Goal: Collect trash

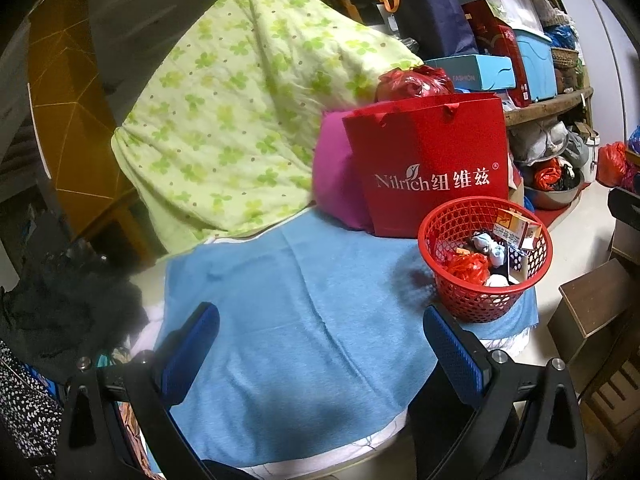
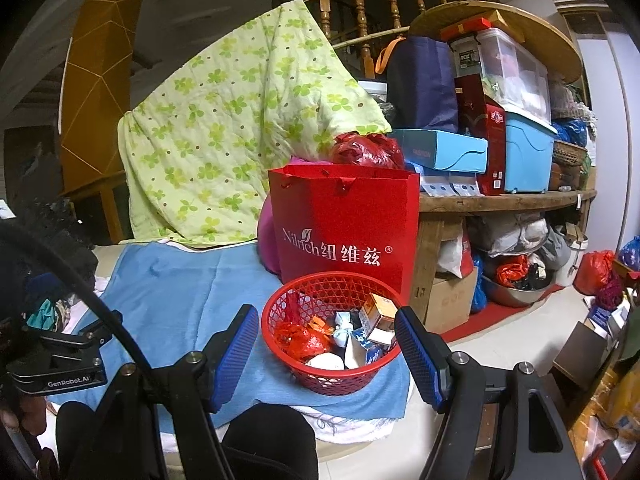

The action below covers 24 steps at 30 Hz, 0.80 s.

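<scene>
A red plastic basket point(image 1: 472, 300) point(image 2: 320, 380) stands on a blue cloth point(image 1: 304, 320) point(image 2: 180, 280) at its right edge. It holds trash: a crumpled red bag point(image 2: 298, 338), small cartons point(image 2: 378, 318), and bits of paper. My left gripper point(image 1: 320, 344) is open and empty, above the cloth to the left of the basket. My right gripper point(image 2: 326, 348) is open and empty, its blue pads either side of the basket, just in front of it. The left gripper's body point(image 2: 60, 360) shows at the left of the right wrist view.
A red paper bag point(image 1: 428, 164) point(image 2: 344, 232) stands just behind the basket, with a pink bundle point(image 1: 336, 176) beside it. A green floral quilt point(image 1: 248, 112) point(image 2: 224, 136) hangs at the back. A cluttered wooden shelf point(image 2: 500, 196) is at the right. Boxes point(image 1: 588, 312) sit on the floor.
</scene>
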{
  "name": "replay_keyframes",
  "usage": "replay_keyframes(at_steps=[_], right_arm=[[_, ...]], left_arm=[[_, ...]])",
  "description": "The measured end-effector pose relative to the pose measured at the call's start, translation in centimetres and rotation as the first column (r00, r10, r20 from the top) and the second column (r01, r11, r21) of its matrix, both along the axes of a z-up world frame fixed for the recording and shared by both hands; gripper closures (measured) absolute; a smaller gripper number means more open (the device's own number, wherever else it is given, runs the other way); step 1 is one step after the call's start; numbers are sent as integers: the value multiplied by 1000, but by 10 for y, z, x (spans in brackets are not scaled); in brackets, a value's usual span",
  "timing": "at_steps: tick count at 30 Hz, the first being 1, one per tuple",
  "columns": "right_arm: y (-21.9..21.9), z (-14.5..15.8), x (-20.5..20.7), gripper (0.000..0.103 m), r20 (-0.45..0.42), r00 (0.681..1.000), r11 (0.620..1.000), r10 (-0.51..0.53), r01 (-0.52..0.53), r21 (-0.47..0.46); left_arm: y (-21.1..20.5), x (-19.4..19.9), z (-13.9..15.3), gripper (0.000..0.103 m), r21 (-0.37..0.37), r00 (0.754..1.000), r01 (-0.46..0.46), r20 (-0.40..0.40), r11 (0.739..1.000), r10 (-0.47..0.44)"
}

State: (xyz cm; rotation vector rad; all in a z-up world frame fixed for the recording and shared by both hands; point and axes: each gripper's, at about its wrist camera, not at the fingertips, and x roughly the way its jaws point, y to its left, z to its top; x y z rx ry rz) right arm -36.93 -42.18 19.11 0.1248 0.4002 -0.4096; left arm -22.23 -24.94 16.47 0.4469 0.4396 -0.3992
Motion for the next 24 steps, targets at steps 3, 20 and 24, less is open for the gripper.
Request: replay_keyframes(at_steps=[3, 20, 24], right_arm=[[0, 0, 1, 29, -4, 1000, 1000, 0, 0, 0], [-3, -2, 0, 29, 5, 1000, 1000, -5, 5, 2], [-4, -1, 0, 29, 4, 1000, 1000, -5, 5, 2]], left_arm=[[1, 0, 1, 2, 0, 1000, -3, 0, 1000, 3], [3, -1, -3, 2, 4, 1000, -2, -2, 1000, 2], [4, -1, -3, 2, 4, 1000, -2, -4, 1000, 2]])
